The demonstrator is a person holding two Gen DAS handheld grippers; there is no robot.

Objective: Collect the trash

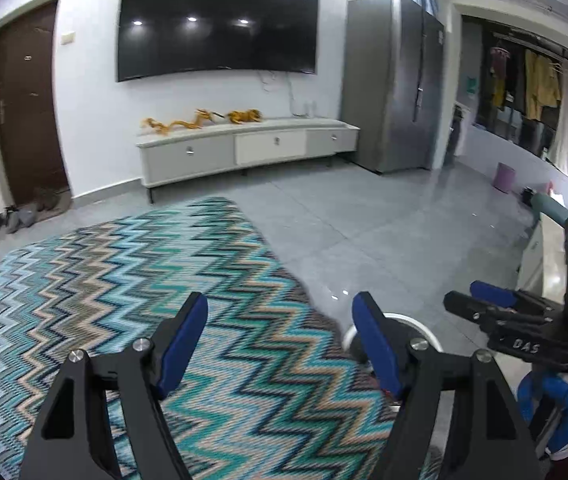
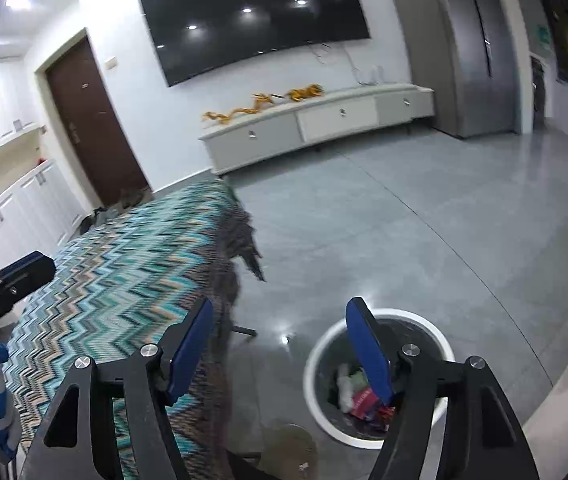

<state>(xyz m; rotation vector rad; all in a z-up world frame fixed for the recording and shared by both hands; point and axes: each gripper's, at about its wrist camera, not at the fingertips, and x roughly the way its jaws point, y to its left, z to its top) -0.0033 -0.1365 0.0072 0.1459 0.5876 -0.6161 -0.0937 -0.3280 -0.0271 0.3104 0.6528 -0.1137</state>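
Note:
A round white-rimmed trash bin (image 2: 323, 350) stands on the grey floor beside the zigzag rug. It holds crumpled white, green and red trash (image 2: 353, 392). My right gripper (image 2: 280, 336) is open and empty, held above the floor with its right finger over the bin. My left gripper (image 1: 282, 326) is open and empty above the rug; the bin's rim (image 1: 419, 322) shows behind its right finger. The right gripper (image 1: 495, 300) appears at the right of the left wrist view.
The teal zigzag rug (image 1: 132, 280) covers the left floor, its fringed edge (image 2: 244, 248) by the bin. A low TV cabinet (image 1: 244, 148), a wall TV, a brown door and a steel fridge (image 1: 395, 80) line the far wall. A pale counter edge (image 2: 563, 412) lies right.

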